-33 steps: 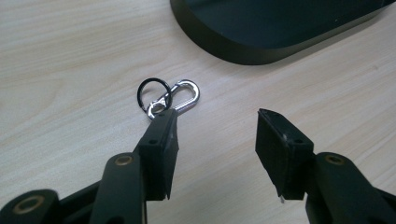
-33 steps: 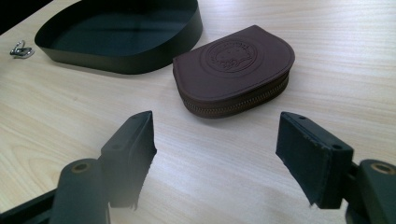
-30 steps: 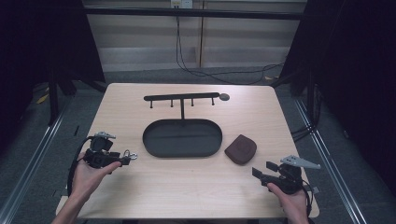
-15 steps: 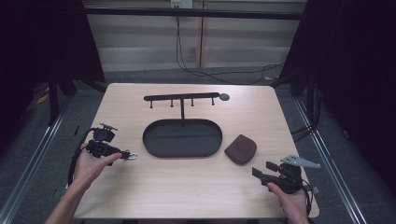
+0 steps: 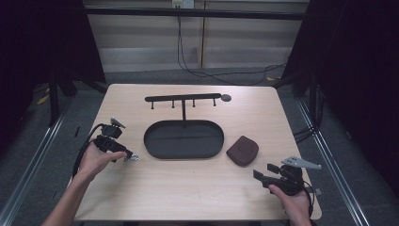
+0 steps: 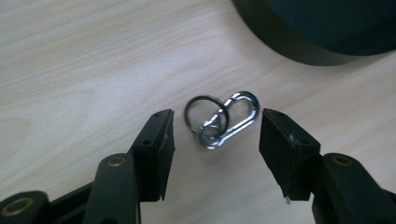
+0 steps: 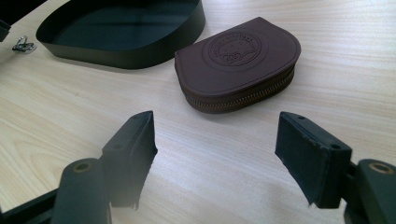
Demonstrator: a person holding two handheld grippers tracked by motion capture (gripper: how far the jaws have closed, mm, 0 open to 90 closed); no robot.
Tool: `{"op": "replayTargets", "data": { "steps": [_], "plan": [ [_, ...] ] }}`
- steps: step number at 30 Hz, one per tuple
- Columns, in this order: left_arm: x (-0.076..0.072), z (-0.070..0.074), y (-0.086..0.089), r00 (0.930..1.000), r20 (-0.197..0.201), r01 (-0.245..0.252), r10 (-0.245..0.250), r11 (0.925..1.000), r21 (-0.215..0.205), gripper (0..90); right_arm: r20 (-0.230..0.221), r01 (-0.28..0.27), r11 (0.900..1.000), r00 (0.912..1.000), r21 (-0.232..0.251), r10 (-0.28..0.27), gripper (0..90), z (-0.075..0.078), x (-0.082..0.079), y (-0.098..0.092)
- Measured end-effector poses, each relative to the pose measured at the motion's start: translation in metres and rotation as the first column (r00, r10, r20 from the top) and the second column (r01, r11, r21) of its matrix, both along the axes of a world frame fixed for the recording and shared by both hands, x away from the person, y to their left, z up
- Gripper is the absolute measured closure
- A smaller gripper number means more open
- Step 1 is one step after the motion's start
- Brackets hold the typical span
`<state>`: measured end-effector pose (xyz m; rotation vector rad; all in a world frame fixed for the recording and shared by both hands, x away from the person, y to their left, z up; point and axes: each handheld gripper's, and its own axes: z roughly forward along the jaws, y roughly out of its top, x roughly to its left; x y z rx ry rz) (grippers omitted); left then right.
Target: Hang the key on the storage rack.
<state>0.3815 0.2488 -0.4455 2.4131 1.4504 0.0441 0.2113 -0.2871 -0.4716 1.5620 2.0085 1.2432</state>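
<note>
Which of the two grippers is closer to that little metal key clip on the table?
The left gripper. Its open jaws straddle the key clip without touching it. The right gripper sits across the table, past the black tray, facing the brown pouch.

tray (image 6: pixel 322 32) cut off at top edge

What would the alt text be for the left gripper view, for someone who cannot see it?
A silver carabiner clipped to a dark key ring lies on a pale wooden table, between the left gripper's two open black jaws, untouched. A dark tray's rim curves across the top right.
</note>
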Motion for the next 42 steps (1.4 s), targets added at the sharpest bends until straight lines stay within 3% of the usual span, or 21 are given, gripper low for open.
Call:
{"op": "replayTargets", "data": {
  "steps": [3, 11, 13, 20, 25, 28, 42],
  "plan": [
    [0.005, -0.003, 0.0, 0.9997, -0.016, -0.017, 0.016, 0.9996, -0.021, 47.2, -0.005, -0.002, 1.0, 1.0, -0.006, 0.002, 28.5, 0.0, 0.0, 0.0],
    [0.016, -0.006, -0.006, 0.9981, -0.06, -0.015, 0.016, 0.9999, 0.007, 52.8, 0.001, 0.005, 1.0, 1.0, -0.007, -0.005, 28.5, 0.0, 0.0, 0.0],
    [0.018, -0.009, -0.006, 0.9969, -0.072, -0.034, 0.033, 0.9994, -0.005, 53.8, 0.002, 0.002, 1.0, 1.0, -0.007, -0.002, 28.5, 0.0, 0.0, 0.0],
    [0.021, -0.014, -0.009, 0.9956, -0.087, -0.032, 0.033, 0.9993, 0.017, 57.2, -0.002, 0.003, 1.0, 1.0, -0.007, -0.003, 28.5, 0.0, 0.0, 0.0],
    [0.022, -0.02, -0.02, 0.9948, -0.1, -0.01, 0.017, 0.9976, 0.069, 59.5, -0.001, 0.0, 1.0, 1.0, -0.008, 0.0, 28.5, 0.0, 0.0, 0.0],
    [0.021, -0.019, -0.02, 0.9947, -0.102, -0.008, 0.015, 0.9971, 0.075, 64.1, -0.002, 0.001, 1.0, 1.0, -0.008, -0.001, 28.5, 0.0, 0.0, 0.0],
    [0.023, -0.009, -0.008, 0.9941, -0.107, -0.009, 0.014, 0.9992, 0.039, 86.4, -0.008, 0.0, 1.0, 1.0, -0.009, 0.0, 28.5, -0.001, 0.001, 0.0]
  ]
}}
